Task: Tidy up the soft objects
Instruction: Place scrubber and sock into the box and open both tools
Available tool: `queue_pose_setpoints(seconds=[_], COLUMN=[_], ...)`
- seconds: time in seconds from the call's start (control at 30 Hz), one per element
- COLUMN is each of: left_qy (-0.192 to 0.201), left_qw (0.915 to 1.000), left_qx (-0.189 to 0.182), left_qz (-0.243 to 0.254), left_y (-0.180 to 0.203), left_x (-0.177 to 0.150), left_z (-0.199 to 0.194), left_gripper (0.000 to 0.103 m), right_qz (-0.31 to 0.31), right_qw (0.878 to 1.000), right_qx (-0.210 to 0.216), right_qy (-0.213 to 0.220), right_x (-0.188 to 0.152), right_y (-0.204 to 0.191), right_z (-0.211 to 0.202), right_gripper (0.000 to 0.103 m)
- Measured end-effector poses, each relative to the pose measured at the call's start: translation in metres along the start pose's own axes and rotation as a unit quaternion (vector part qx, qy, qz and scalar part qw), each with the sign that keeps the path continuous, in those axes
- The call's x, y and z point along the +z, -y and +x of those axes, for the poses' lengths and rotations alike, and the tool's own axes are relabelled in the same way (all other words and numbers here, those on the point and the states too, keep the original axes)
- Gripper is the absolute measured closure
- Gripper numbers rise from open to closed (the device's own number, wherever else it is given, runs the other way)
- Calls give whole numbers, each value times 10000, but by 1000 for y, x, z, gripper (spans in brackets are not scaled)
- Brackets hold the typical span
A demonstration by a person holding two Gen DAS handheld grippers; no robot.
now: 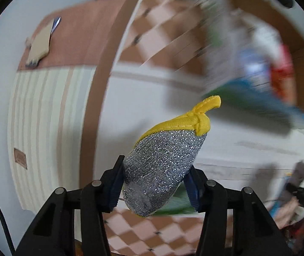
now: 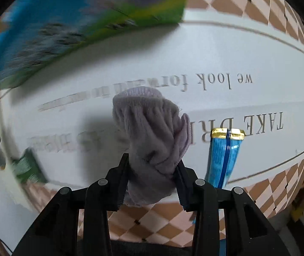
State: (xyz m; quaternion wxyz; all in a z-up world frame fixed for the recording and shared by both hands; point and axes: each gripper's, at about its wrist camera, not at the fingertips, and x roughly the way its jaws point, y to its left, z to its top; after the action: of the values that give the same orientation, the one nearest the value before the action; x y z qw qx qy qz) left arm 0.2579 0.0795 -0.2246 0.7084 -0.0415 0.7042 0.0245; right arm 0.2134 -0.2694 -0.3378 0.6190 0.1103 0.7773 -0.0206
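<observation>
- A silver glittery scrubbing sponge point(image 1: 164, 166) with a yellow trim and loop is clamped between the fingers of the left gripper point(image 1: 154, 186) and held up above the table point(image 1: 143, 106).
- A crumpled lilac sock point(image 2: 152, 140) is clamped in the right gripper point(image 2: 153, 180), likewise lifted off the printed white cloth point(image 2: 216, 49) that covers the table.
- The background is streaked with blur in both views, so a carrying step is judged to be in hand, with both soft things already picked up.
- A colourful box point(image 2: 88, 21) stands near, and a blue tube point(image 2: 224, 155) lies just beside the right gripper.
- Where the soft things belong cannot be told; the next move is judged to call for one common place and a gentle release there.
</observation>
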Motion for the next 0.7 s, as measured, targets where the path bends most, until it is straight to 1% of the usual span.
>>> queue_pose_setpoints(seconds=[0.1, 0.13, 0.17, 0.23, 0.3, 0.37, 0.4, 0.43, 0.53, 0.57, 0.6, 0.7], left_qy=[334, 385, 426, 597, 685, 553, 461, 346, 106, 32, -37, -269], left_qw=[9980, 9966, 9955, 9944, 9936, 9932, 9936, 9944, 9965, 9972, 9977, 9981], left_qx=[-532, -711, -812, -801, -793, -953, -961, -918, -737, -646, -550, -384], left_qz=[88, 176, 241, 342, 423, 370, 380, 401, 384, 384, 406, 392], left_y=[36, 52, 61, 82, 104, 112, 114, 121, 128, 132, 134, 134], left_x=[15, 27, 45, 67, 91, 122, 134, 150, 181, 188, 194, 208], left_z=[-51, -65, -63, -79, -85, -77, -70, -62, -33, -26, -17, 9], left_gripper=[54, 54, 54, 54, 54, 54, 54, 54, 54, 54, 54, 54], right_qz=[-203, -248, -287, -373, -465, -477, -447, -416, -380, -398, -420, -508], right_qw=[9989, 9978, 9963, 9932, 9901, 9886, 9885, 9887, 9910, 9917, 9922, 9937], right_qx=[290, 413, 532, 662, 667, 508, 455, 419, 295, 223, 110, -211], right_qy=[312, 461, 618, 880, 1148, 1335, 1374, 1378, 1250, 1203, 1168, 975], right_x=[-10, -9, -5, 3, 24, 49, 62, 77, 116, 123, 139, 165], right_y=[-11, -15, -20, -28, -37, -42, -44, -46, -52, -51, -47, -55], right_z=[-44, -62, -81, -113, -141, -156, -161, -163, -157, -154, -150, -130], right_gripper=[61, 61, 61, 61, 61, 61, 61, 61, 61, 61, 61, 61])
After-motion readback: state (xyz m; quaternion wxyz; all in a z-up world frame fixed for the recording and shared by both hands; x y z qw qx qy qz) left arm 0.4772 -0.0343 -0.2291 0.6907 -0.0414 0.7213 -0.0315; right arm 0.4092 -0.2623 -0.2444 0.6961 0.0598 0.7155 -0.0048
